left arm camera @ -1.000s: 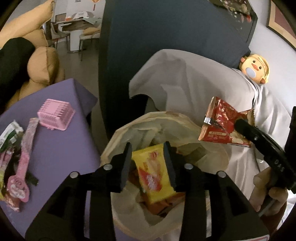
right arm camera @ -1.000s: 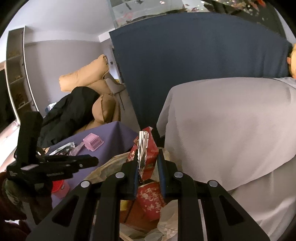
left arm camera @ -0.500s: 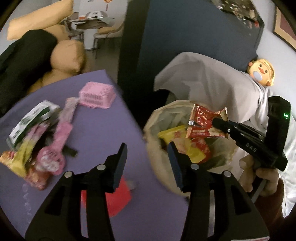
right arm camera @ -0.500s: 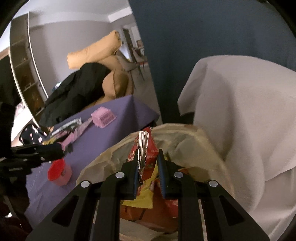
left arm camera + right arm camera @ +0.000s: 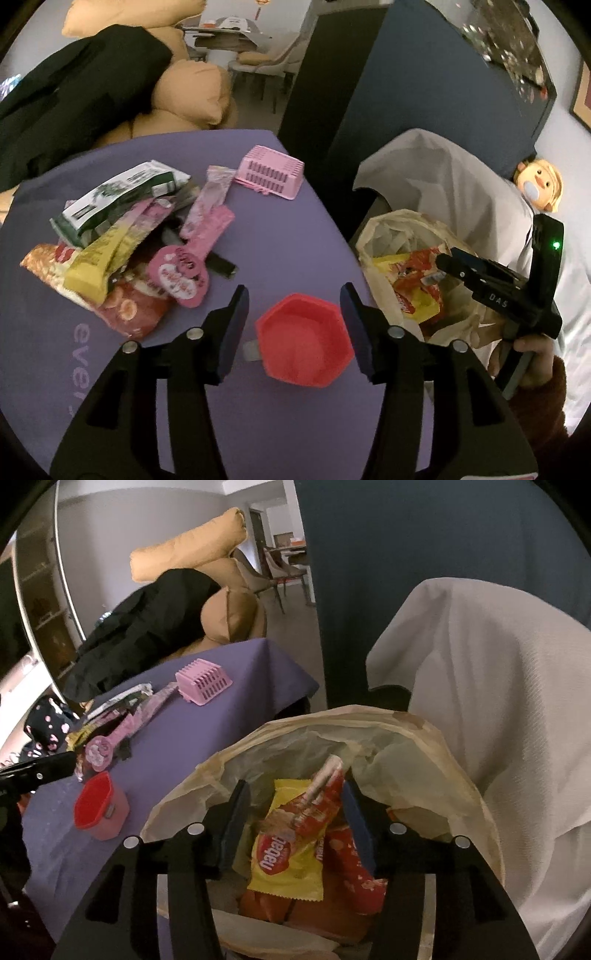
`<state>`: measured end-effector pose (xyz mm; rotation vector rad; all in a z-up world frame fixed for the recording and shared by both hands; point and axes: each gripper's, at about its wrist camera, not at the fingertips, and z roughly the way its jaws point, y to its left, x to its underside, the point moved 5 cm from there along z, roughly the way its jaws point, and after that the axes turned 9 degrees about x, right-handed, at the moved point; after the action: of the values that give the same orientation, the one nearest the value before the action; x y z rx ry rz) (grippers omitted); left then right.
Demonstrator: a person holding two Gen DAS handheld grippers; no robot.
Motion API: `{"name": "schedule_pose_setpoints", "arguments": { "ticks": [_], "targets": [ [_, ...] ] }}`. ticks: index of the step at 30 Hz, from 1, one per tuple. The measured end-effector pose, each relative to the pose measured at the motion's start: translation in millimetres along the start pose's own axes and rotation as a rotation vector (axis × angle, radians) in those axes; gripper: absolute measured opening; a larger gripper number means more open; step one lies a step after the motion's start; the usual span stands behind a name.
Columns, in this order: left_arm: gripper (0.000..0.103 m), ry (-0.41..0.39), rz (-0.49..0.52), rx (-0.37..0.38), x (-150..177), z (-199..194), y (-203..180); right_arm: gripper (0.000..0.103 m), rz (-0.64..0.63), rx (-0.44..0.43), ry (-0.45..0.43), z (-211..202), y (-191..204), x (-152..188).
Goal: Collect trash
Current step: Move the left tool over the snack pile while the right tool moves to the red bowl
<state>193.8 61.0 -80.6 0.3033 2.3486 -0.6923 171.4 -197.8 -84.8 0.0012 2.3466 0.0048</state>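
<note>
Buried under the yellow packet (image 5: 286, 853) and red wrapper (image 5: 317, 805): lower contents of the trash bag (image 5: 424, 738). Overlapped in the wrapper heap (image 5: 122, 243) at bench (image 5: 288, 236) left: lowest packets, labels unreadable. Cut off at left edge: left claw (image 5: 40, 770). Mostly hidden behind right claw (image 5: 476, 273): holding hand (image 5: 532, 350).

light: dim, soft indoor, brightest at 12 o'clock from far room | shadows: faint, diffuse | glare: green LED on right gripper (image 5: 443, 264) | blur: slight on red cup (image 5: 303, 344) | edges: heavy fisheye bend, black vignette at corners
</note>
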Motion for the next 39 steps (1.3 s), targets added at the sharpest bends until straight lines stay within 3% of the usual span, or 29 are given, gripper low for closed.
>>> {"name": "schedule_pose_setpoints", "arguments": {
  "ticks": [7, 14, 21, 24, 30, 33, 36, 39],
  "targets": [
    [0.049, -0.056, -0.084, -0.032, 5.6, -28.7, 41.6, 0.053, -0.029, 0.025, -0.047, -23.1, 15.4, -19.3],
    [0.050, -0.114, -0.166, -0.091, 16.2, -61.3, 87.2, 0.053, -0.107, -0.030, -0.085, -39.2, 60.4, -37.0],
    [0.051, -0.155, -0.235, -0.117, 27.3, -82.9, 122.4, 0.053, -0.196, -0.087, -0.074, -32.9, 115.5, -39.4],
    [0.051, -0.164, -0.260, -0.122, 32.5, -87.7, 133.6, 0.062, -0.200, -0.106, -0.070, -27.7, 131.1, -39.0],
    [0.051, -0.167, -0.317, -0.131, 42.4, -90.2, 159.0, 0.062, -0.291, -0.155, -0.046, -15.1, 163.8, -28.5],
    [0.051, -0.180, -0.298, -0.109, 39.5, -88.0, 163.9, 0.062, -0.302, -0.135, -0.021, -7.1, 173.1, -24.5],
    [0.055, -0.200, -0.214, -0.054, 27.0, -84.0, 164.9, 0.062, -0.289, -0.150, 0.013, 0.9, 179.6, -22.4],
    [0.056, -0.228, -0.137, -0.001, -3.4, -84.7, 171.9, 0.062, -0.302, -0.123, 0.013, 5.7, 183.9, -24.4]
  ]
}}
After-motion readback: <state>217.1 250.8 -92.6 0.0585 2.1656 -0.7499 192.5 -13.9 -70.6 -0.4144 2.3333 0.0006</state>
